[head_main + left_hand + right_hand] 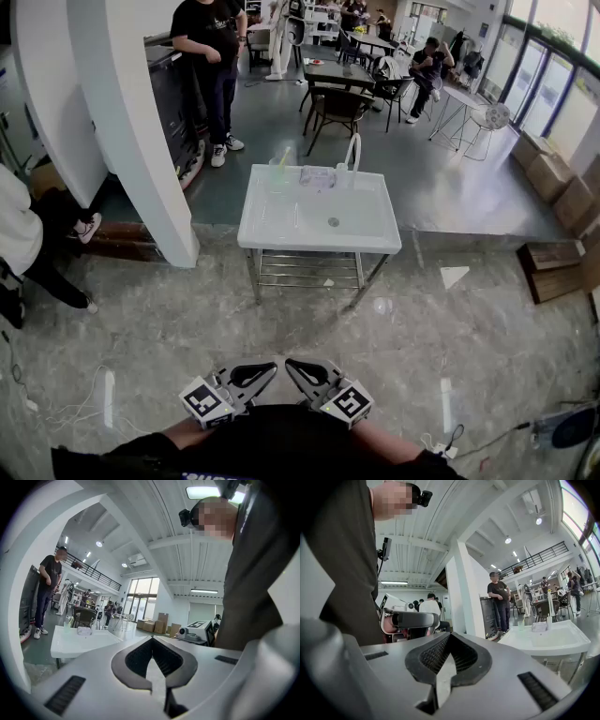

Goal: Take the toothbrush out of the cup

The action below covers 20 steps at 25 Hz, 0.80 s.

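Both tools are held close to the body at the bottom of the head view. Left gripper (pixel 246 377): jaws closed tip to tip, nothing between them, as its own view confirms (pixel 152 639). Right gripper (pixel 314 375): likewise closed and empty (pixel 449 635). The two tips angle in toward each other but stay apart.

Grey marbled floor (pixel 281 319) lies between the grippers and the white sink (pixel 281 230), which is well apart from both.

The cup (pixel 281 176) stands on the sink's back ledge, left end. The toothbrush (pixel 285 157) stands in it, leaning right. Beside the cup, to the right, is a clear tub (pixel 317 176), then a white faucet (pixel 352 150).

A white pillar (pixel 131 122) rises left of the sink. A person in black (pixel 211 47) stands beyond it.
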### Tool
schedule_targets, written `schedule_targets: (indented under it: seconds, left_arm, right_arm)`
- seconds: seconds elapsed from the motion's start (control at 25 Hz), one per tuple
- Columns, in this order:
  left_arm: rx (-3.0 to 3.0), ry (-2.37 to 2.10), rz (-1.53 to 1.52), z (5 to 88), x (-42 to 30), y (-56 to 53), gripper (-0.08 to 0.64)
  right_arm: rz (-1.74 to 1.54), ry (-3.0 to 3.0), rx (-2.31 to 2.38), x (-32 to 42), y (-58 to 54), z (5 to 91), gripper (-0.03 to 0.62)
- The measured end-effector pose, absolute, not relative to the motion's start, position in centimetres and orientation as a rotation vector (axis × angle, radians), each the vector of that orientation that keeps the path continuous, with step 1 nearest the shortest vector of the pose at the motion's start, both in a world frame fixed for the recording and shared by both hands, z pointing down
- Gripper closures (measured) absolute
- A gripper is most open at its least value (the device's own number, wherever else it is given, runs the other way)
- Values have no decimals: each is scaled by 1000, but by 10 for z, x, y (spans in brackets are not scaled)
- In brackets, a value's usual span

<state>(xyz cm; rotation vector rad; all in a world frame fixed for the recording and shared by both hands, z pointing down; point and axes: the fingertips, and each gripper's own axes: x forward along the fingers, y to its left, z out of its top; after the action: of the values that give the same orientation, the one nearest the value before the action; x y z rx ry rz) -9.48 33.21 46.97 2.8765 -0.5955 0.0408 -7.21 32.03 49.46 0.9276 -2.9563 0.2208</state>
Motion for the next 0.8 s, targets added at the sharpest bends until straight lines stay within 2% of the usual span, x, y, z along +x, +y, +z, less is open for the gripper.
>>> schedule_targets:
  seconds: [0.8]
  left_arm:
    - [2854,-638,102,473,-93,319,551]
  right_arm:
    - [243,-2984,908,-69,309,494,580]
